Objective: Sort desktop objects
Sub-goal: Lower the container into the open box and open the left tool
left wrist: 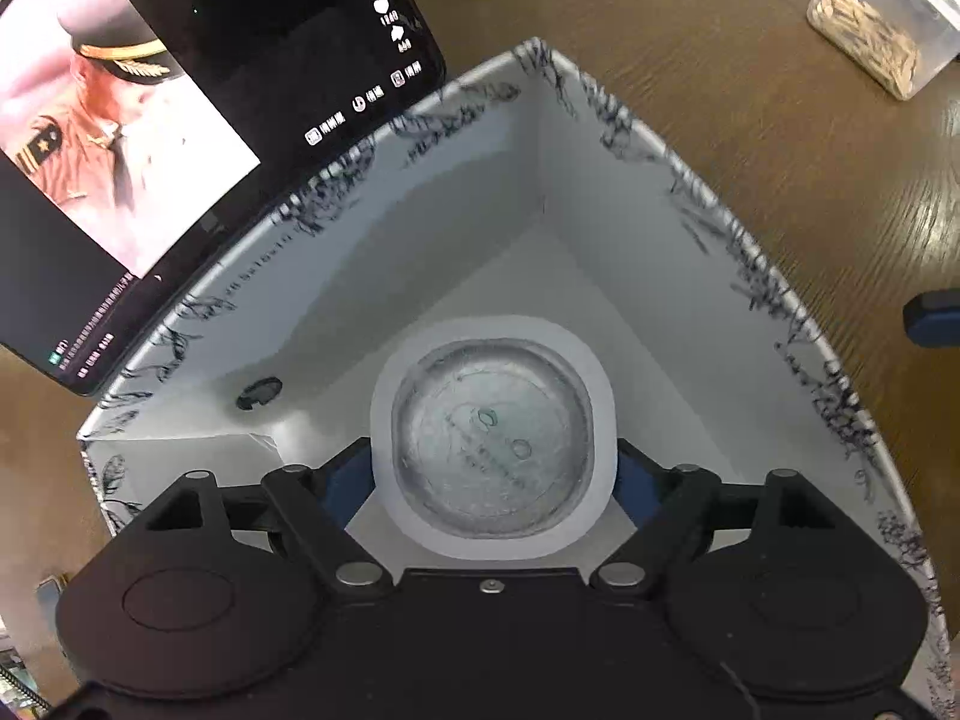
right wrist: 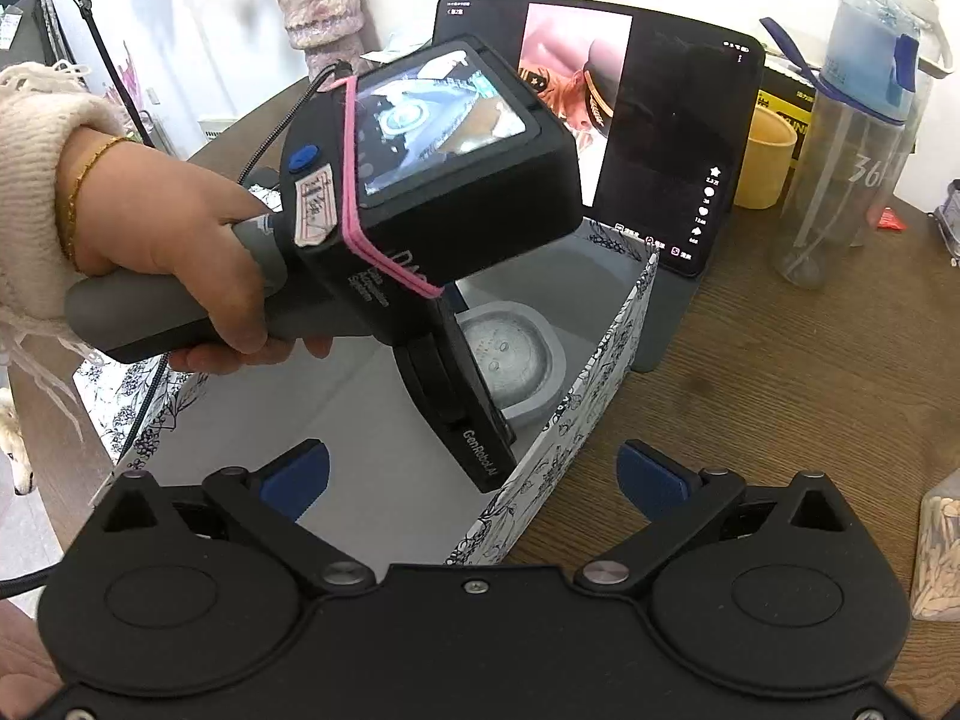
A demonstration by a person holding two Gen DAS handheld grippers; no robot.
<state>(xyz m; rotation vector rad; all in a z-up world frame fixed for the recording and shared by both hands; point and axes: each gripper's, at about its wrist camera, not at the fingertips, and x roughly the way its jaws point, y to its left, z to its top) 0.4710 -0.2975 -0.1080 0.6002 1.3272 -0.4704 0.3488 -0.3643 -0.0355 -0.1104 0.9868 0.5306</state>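
A round white cup with a silvery foil lid (left wrist: 492, 438) sits low inside a white cardboard box with black floral print (left wrist: 630, 240). My left gripper (left wrist: 492, 474) is shut on the cup, its blue pads (left wrist: 345, 483) pressed against both sides. In the right wrist view the same cup (right wrist: 510, 360) rests near the box's far right wall (right wrist: 576, 420), and a hand (right wrist: 180, 240) holds the left gripper down into the box. My right gripper (right wrist: 474, 474) hovers open over the box's near corner with nothing between its fingers.
A lit tablet (right wrist: 660, 120) leans just behind the box. On the brown wooden table stand a clear water bottle (right wrist: 852, 150), a yellow cup (right wrist: 768, 156), and a clear tub of wooden sticks (left wrist: 870, 30) to the right. A vase (right wrist: 318, 6) stands at the back left.
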